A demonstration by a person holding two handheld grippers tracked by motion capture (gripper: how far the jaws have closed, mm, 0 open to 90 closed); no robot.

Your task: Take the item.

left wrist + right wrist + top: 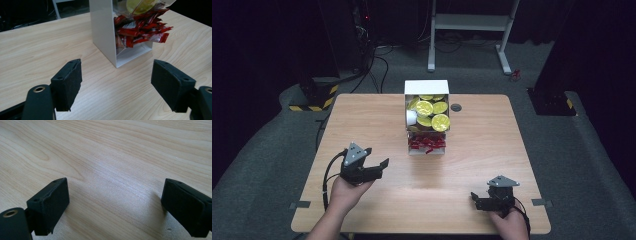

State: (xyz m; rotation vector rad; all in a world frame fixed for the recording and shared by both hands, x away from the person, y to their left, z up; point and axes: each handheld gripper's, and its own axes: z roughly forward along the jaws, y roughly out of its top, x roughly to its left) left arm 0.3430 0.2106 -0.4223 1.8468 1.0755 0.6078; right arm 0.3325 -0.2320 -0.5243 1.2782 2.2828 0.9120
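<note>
**Reaching toward the sachet dispenser, both grippers empty**

Hovering above the pale wood-grain table [377, 130], the left gripper [383, 165] stands with its two black padded jaws parted and nothing between them; in the left gripper view the gap between the pads frames bare tabletop, and beyond it the foot of the tall white box-shaped dispenser [103, 30]. The person's left hand [343, 190] holds this gripper from below at the near left of the table, its jaws pointing toward the table's middle, with a black cable looping off the back and a grey three-cornered plate on top.

The right gripper [475, 200] sits low at the near right edge of the table, gripped by the person's right hand [511, 223]. Its jaws are likewise spread wide and empty; the right gripper view shows only wood grain between the pads, which lie close over the surface.

The dispenser stands upright at the centre of the table, well apart from both grippers. Its lower open compartment is crammed with slim red foil sachets [140, 27], several poking out past the front edge. The upper part holds round yellow-lidded capsules [432, 112], with one white cup [411, 117] at its left side. A small dark round grommet [456, 107] is set into the table just right of the box.

Behind the table lie grey carpet and the white legs of a metal frame [472, 30].
</note>
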